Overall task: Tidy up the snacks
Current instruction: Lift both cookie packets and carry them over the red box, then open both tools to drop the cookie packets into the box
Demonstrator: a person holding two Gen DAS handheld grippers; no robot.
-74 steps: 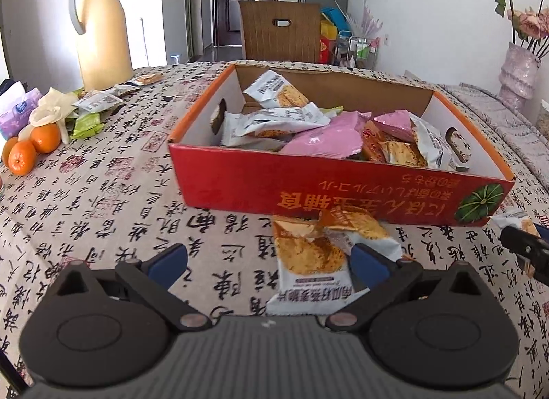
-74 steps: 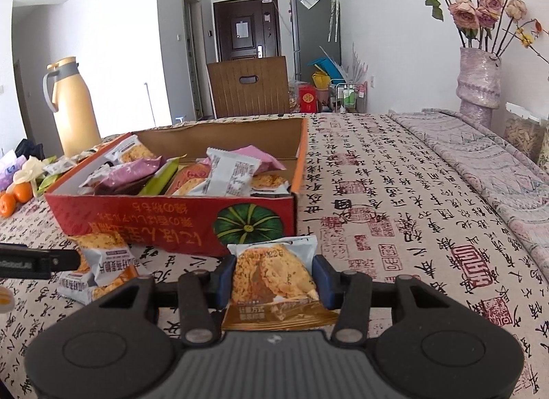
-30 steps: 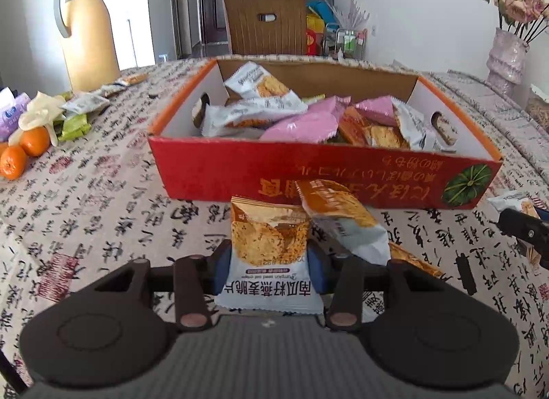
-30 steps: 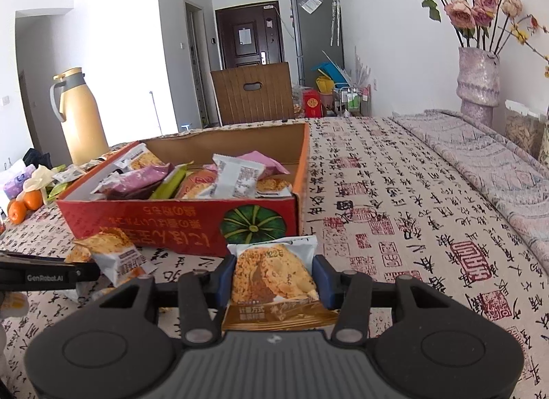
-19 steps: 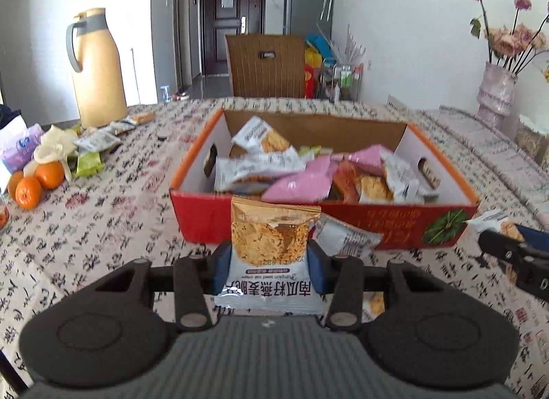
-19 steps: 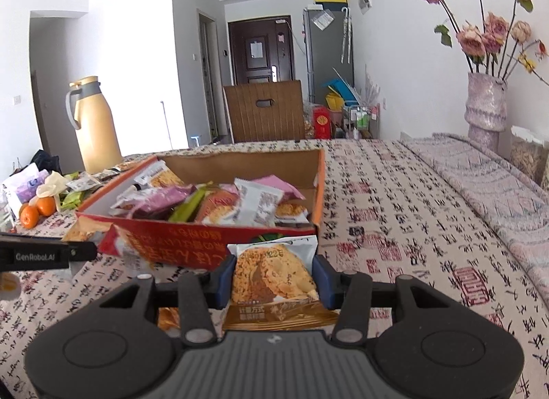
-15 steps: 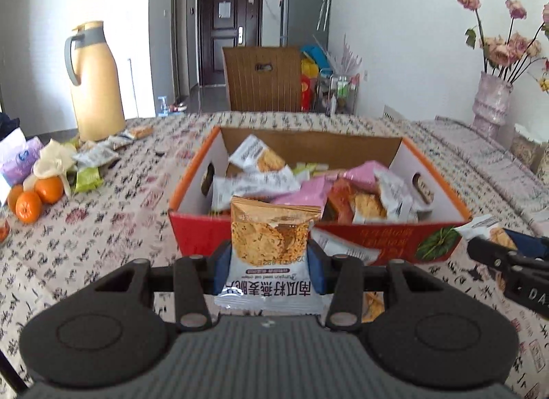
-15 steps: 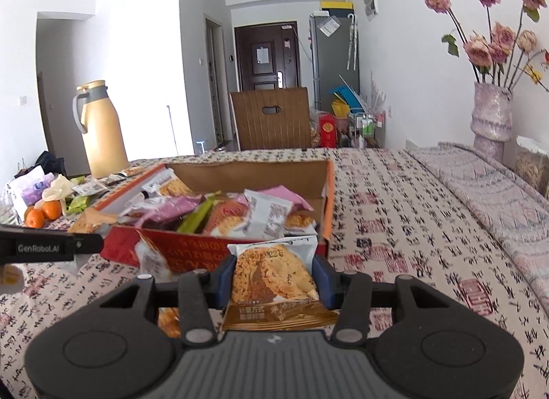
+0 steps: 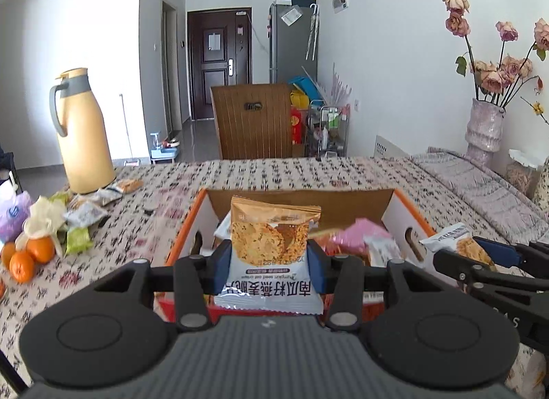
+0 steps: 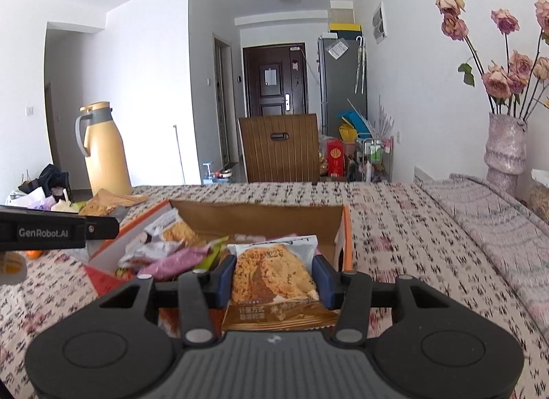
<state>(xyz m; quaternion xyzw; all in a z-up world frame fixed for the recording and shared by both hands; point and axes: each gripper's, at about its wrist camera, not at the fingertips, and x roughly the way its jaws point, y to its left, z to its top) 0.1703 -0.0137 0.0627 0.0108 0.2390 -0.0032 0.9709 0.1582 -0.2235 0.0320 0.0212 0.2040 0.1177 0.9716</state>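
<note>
Foil-and-plastic film is what both grippers are dealing with, so the snacks should handle as light, crinkly and slippery, with brittle crackers inside that a hard squeeze would likely crush. Nearest in the left wrist view, the left gripper (image 9: 268,267) has its jaws partly closed across the lower half of a white-and-orange cracker packet (image 9: 272,251), pads pressing both side edges so it stands upright above the near edge of the red cardboard box (image 9: 405,208). In the right wrist view the right gripper (image 10: 273,277) pinches a brown-bottomed cracker packet (image 10: 274,282) the same way, over the box's near right corner. Holding by the sealed side edges, as here, looks the safest place, since the puffed middle would give and slide. Inside the box lie pink, green and white packets in a loose heap. Beyond it, toward the far left corner of the patterned tablecloth (image 10: 411,213), a few stray packets (image 9: 89,208) remain near the yellow thermos jug (image 9: 84,131), with oranges (image 9: 32,255) at the left edge.
</note>
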